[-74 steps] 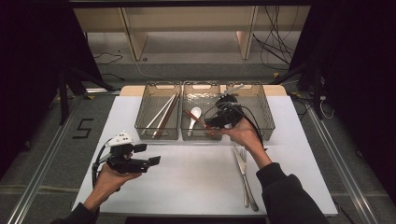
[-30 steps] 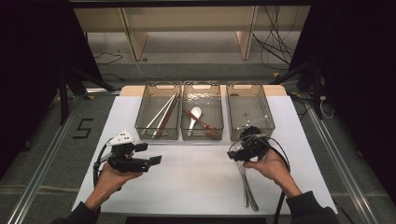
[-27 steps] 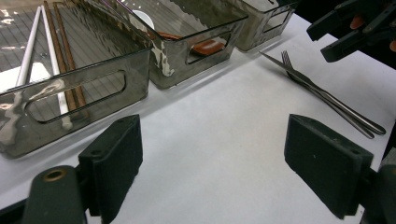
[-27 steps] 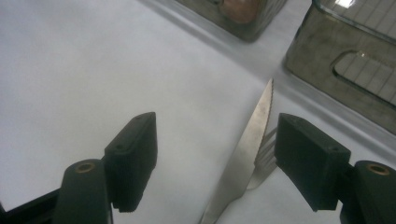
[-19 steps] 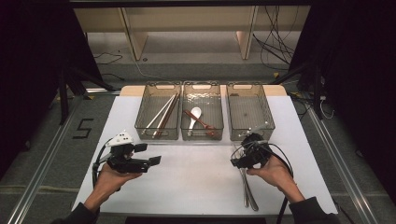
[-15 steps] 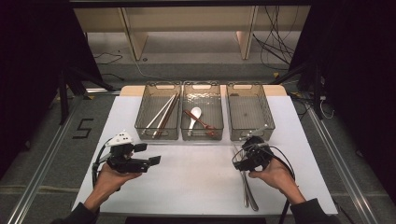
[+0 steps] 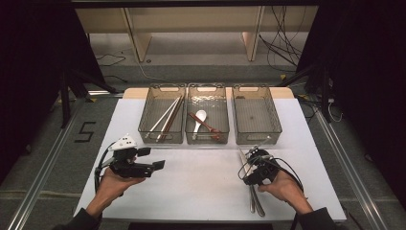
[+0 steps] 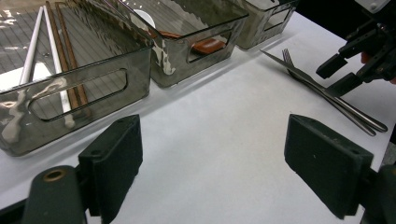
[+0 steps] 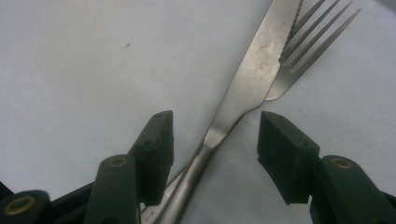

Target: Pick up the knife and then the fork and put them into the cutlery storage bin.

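Picking the knife [image 9: 254,88] off the table [image 7: 201,184] calls for a square, centred grip; I straddle its neck with the right gripper [image 9: 212,156], jaws parted but narrow, one on each side, nothing clamped yet; I would lower until both pads meet the metal, then close without catching the fork [image 9: 299,51] lying partly under the blade. My right hand [image 7: 287,187] tilts the tool down and forward; the left gripper [image 7: 143,165] hangs wide open and empty near the trays [image 7: 160,136].
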Demonstrator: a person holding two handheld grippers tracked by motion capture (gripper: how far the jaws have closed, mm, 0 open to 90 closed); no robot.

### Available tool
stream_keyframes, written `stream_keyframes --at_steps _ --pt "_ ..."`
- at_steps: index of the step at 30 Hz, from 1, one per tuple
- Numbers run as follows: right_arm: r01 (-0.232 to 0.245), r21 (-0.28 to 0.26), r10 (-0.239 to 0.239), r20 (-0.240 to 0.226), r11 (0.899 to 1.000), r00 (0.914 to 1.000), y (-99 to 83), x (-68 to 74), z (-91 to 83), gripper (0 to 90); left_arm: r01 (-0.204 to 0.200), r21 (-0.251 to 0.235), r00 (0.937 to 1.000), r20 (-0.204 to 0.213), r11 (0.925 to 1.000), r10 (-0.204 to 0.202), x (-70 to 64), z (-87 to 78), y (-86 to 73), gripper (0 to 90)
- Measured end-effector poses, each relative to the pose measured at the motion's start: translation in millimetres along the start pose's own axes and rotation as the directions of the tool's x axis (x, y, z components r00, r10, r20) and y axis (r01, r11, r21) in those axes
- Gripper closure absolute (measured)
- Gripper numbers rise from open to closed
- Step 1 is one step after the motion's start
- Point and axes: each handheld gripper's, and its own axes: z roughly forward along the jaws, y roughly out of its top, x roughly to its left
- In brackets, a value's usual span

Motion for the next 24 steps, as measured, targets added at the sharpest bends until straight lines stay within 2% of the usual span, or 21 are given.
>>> stream_keyframes --at_steps 14,17,21,24 --pt "0.012 0.063 -0.012 -0.008 0.998 0.9999 -3.5 2.5 8.8 59.7 -0.002 -0.004 1.0 0.0 1.0 0.002 -0.6 -0.2 0.1 18.7" --pt "0.022 0.069 -0.021 -0.01 0.997 0.9997 -3.9 1.4 10.5 61.6 -0.002 -0.005 1.0 0.0 1.0 0.002 -0.8 0.0 0.1 18.8" --pt "0.016 0.072 -0.016 -0.003 0.997 0.9999 -3.9 0.9 11.4 63.1 -0.003 -0.003 1.0 0.0 1.0 0.003 -0.7 0.2 0.1 18.7" --pt "0.006 0.074 -0.005 -0.014 0.997 0.9999 -3.6 -1.0 11.7 63.8 -0.009 0.002 1.0 0.0 1.0 0.009 -0.7 0.3 0.0 18.7"
